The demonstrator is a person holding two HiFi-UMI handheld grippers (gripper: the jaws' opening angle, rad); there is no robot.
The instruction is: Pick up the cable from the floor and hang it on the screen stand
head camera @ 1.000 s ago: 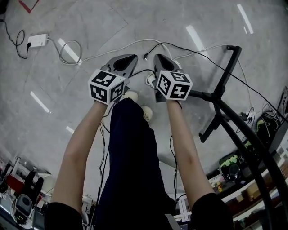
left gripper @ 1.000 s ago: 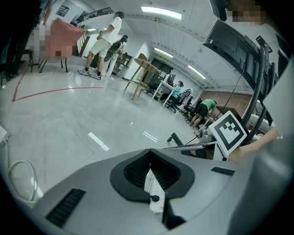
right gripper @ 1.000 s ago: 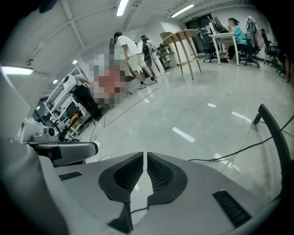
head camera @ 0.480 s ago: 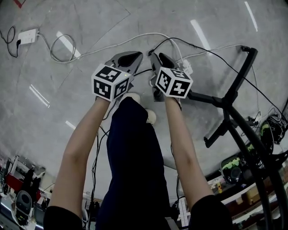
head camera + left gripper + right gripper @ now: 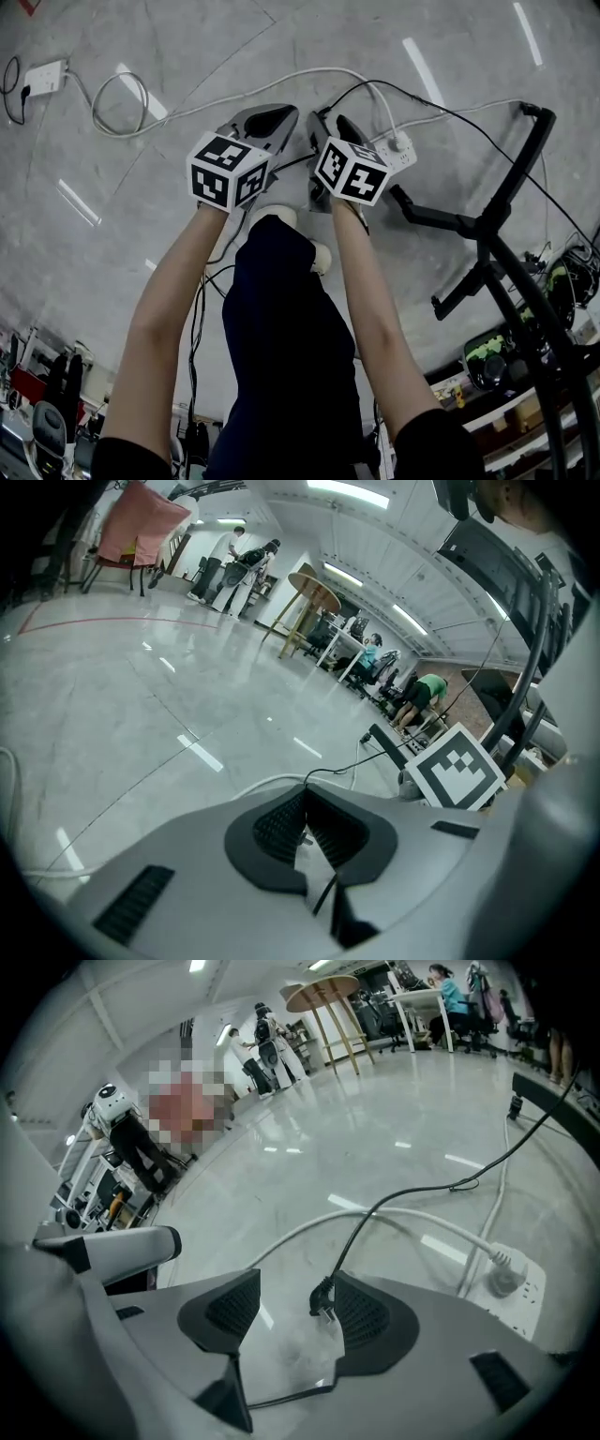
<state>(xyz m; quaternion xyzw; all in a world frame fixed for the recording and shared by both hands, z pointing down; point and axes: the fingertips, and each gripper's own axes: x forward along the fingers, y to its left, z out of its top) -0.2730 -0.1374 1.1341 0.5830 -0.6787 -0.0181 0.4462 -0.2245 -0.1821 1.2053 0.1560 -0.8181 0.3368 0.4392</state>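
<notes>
A thin black cable (image 5: 412,98) lies on the grey floor and runs right, past the black screen stand (image 5: 497,220). Its plug end (image 5: 322,1303) rests on the floor between the jaws of my right gripper (image 5: 295,1283), close to the right pad and not pressed. These jaws have just been opening and stand wide apart. My left gripper (image 5: 305,794) hangs just left of it, pads meeting at the tips, with nothing clearly pinched. The cable (image 5: 375,754) shows beyond those tips. In the head view both the left gripper (image 5: 272,120) and the right gripper (image 5: 330,120) point down at the floor, side by side.
A white power strip (image 5: 398,150) with a thick white cable (image 5: 281,80) lies just right of the grippers. A second white socket block (image 5: 42,77) sits far left. The person's dark trouser leg (image 5: 281,328) and shoes are below the grippers. Cluttered shelves line the lower right.
Both grippers have sunk closer to the floor and the cable's plug end. The right jaws have spread apart around the plug.
</notes>
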